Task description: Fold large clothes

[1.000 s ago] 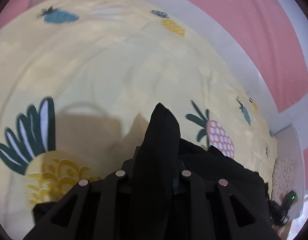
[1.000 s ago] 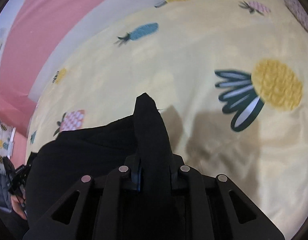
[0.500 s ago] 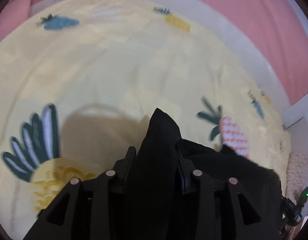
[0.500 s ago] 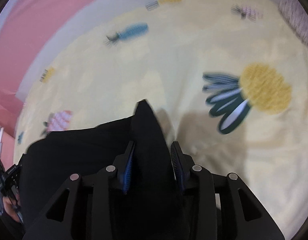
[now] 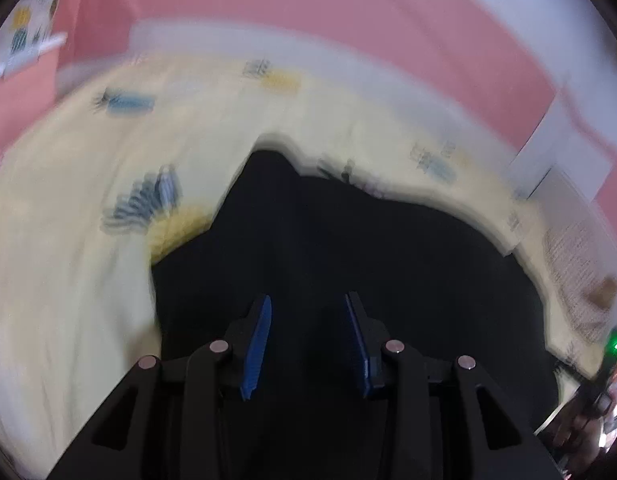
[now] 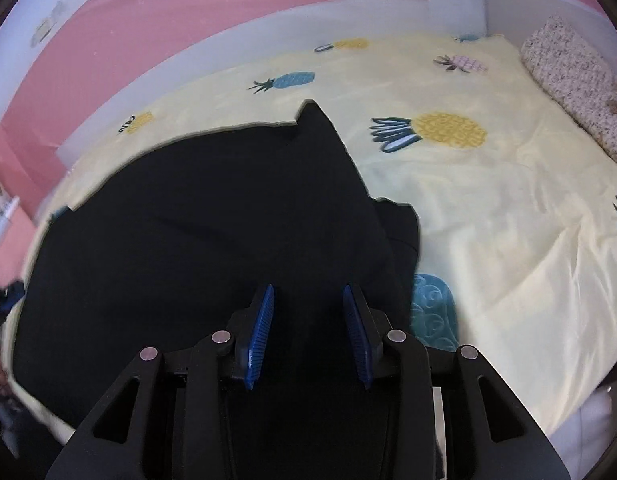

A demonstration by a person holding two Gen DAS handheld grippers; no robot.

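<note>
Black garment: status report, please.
Left hand-held gripper open, right hand-held gripper open. Black garment flat on yellow bedspread. Nothing in the way.

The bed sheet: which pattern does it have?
Pale yellow bed sheet with printed pineapples; clearest in right wrist view.

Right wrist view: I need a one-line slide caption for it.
Open right gripper above a black garment spread on a pineapple-print yellow bedsheet.

No readable text, label, brand, number or sign shows in either wrist view
</note>
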